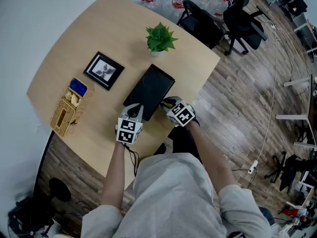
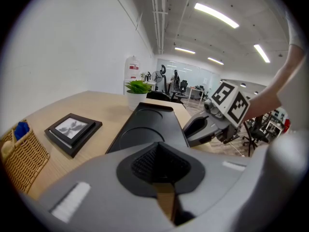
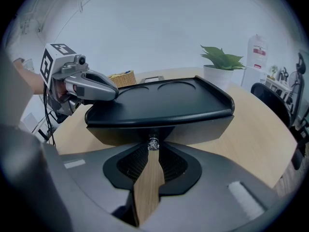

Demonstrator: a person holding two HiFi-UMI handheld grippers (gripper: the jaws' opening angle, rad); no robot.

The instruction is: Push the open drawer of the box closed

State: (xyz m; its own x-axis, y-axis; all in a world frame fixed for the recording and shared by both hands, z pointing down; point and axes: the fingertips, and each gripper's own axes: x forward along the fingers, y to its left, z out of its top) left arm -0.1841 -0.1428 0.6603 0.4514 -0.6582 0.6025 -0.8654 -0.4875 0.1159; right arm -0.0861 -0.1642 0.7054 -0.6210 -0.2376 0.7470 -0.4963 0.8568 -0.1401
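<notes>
While the person leans over the pale round-edged wooden table [image 1: 99, 33] in the head view, the long black box with a tray-like lid [image 1: 148, 89] lies near the table's middle, its near end toward the person. The left gripper [image 1: 133, 112] sits at that end's left corner and the right gripper [image 1: 167, 103] at its right corner. A small potted green plant [image 1: 159, 37] stands beyond the far end. A black-framed picture [image 1: 104, 70] and a woven wicker basket [image 1: 67, 110] lie to the left, well clear.

Along the left gripper view, that gripper's [image 2: 158, 146] jaws are drawn together with nothing between them, only table wood showing below the tips. They point along the lid's left side.

Along the right gripper view, that gripper's [image 3: 152, 151] jaws are likewise brought together, and their tips meet a small clear faceted knob [image 3: 153, 143] on the grey-brown drawer front [image 3: 193, 129]. Whether they pinch the knob or only press on it cannot be told. The front sits tucked under the lid's overhang, so the drawer looks nearly home.

The push seems to be in its last part. The next move likely calls for a short, straight press along the box's length, with the left gripper steadying the box so that it does not slide.
</notes>
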